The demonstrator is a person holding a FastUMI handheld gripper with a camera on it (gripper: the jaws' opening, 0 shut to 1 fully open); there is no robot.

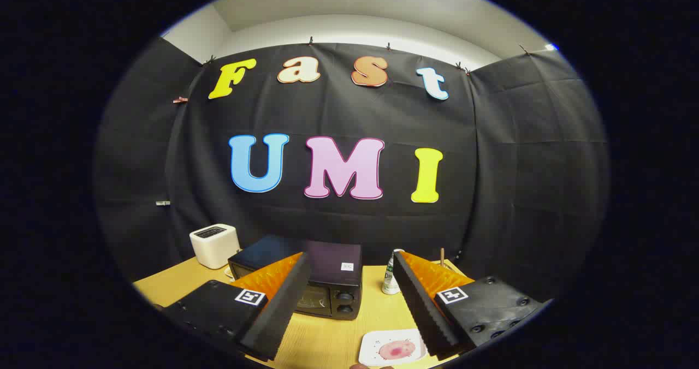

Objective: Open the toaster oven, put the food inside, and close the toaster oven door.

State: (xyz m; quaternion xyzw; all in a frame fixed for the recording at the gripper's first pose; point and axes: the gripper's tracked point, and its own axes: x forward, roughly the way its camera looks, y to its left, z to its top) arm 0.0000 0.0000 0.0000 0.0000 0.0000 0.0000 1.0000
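1. A black cloth wall backs a booth, with a pale ceiling strip above it, and a light wooden table (322,341) stretches below.
2. The tongs (349,298) hang above the near part of the table, their two fingers spread wide apart and gripping nothing.
3. Each finger carries a dark ribbed pad on its inner face, orange plastic behind it and a small square black-and-white marker on its black base.
4. The toaster oven (327,281), black with a dark top, sits on the table beyond the tongs, showing in the gap between the fingers and partly hidden by the left finger (273,314).
5. Its glass door appears shut, and two round knobs stand one above the other at its right side.
6. The food (397,350), a pinkish round piece, lies on a white plate (371,352) on the table, just inside the right finger (423,309) and nearer than the oven.
7. A white toaster (214,245) stands to the left of the oven, close to the cloth wall.
8. A small white bottle (391,279) with a green label stands right of the oven, just beside the right finger's tip.
9. A thin brown stick (442,256) rises behind the right finger.
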